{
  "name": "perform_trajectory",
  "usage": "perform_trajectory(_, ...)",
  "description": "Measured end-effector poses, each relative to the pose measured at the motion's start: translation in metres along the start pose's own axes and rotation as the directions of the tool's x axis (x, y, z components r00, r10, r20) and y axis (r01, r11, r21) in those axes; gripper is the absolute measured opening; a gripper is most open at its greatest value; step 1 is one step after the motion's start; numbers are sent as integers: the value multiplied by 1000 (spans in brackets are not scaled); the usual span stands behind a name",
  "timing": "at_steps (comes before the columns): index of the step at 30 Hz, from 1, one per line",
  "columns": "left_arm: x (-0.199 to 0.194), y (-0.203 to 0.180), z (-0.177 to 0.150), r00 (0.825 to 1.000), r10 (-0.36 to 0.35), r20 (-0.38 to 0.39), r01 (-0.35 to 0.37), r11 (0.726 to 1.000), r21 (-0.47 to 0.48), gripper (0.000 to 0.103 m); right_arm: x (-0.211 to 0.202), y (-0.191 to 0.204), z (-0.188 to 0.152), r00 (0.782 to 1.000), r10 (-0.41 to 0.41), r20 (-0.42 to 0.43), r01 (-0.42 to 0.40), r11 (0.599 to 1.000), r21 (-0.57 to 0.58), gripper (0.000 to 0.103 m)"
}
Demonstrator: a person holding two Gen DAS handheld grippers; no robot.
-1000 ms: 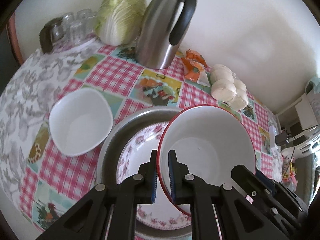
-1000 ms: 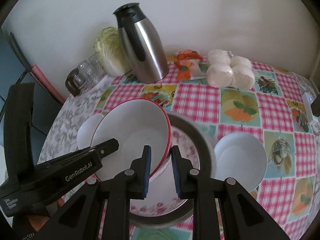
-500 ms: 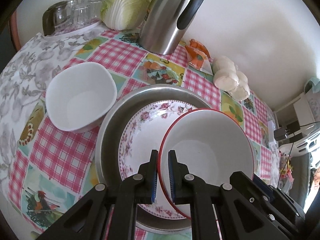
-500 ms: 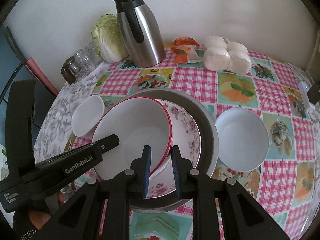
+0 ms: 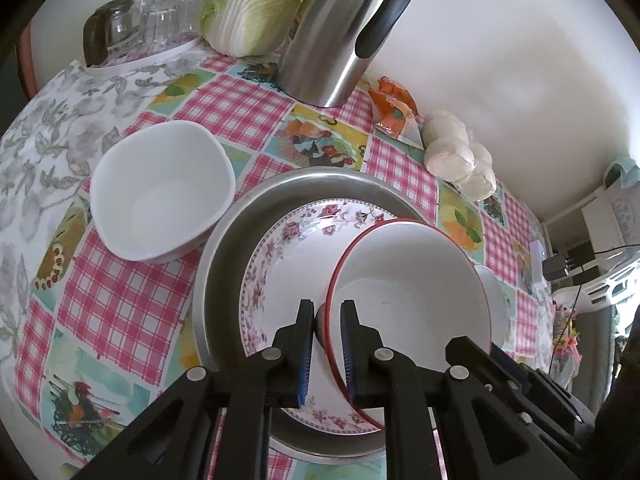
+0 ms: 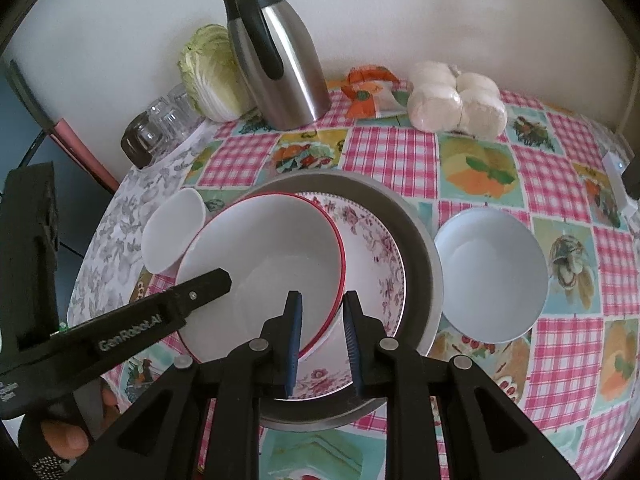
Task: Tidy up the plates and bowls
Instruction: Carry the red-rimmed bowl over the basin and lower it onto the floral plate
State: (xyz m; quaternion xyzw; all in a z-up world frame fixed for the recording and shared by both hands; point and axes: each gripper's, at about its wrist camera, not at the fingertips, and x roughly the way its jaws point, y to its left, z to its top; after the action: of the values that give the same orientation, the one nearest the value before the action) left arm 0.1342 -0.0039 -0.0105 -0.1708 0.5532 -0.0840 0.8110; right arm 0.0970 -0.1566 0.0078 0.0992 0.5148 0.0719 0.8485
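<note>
A white bowl with a red rim (image 5: 408,292) (image 6: 264,264) sits tilted inside a floral plate (image 5: 288,248) (image 6: 372,256), which lies in a grey metal pan (image 5: 320,178) (image 6: 424,256). My left gripper (image 5: 324,320) has its jaws around the bowl's left rim, slightly parted. My right gripper (image 6: 322,312) has its jaws around the bowl's right rim, with a visible gap. A squarish white bowl (image 5: 160,188) (image 6: 172,236) stands left of the pan. A round white bowl (image 6: 490,272) stands right of it.
At the back of the checked tablecloth stand a steel thermos jug (image 5: 344,32) (image 6: 276,72), a cabbage (image 5: 256,4) (image 6: 212,72), upturned glasses on a tray (image 5: 140,24) (image 6: 160,124), an orange packet (image 6: 368,92) and bagged white buns (image 5: 460,156) (image 6: 456,100).
Both grippers lowered the red-rimmed bowl into the floral plate, then their jaws widened on its rim. The cameras moved down and closer to the table.
</note>
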Motion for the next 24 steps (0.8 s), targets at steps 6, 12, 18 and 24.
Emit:
perform_trajectory(6, 8, 0, 1, 1000, 2, -13, -2, 1000, 2, 15, 7, -4, 1, 1000, -7, -14, 7, 1000, 10, 22)
perform_trajectory(12, 13, 0, 2, 1000, -2, -18, 2, 1000, -1, 15, 14, -8, 0, 1000, -5, -26, 6, 1000, 20, 22)
perform_trajectory(18, 19, 3, 3, 1000, -4, -24, 4, 1000, -6, 16, 18, -9, 0, 999, -6, -34, 7, 1000, 24, 22)
perform_trajectory(24, 22, 2, 4, 1000, -2, -24, 2, 1000, -2, 16, 19, -9, 0, 999, -7, -35, 8, 1000, 24, 22)
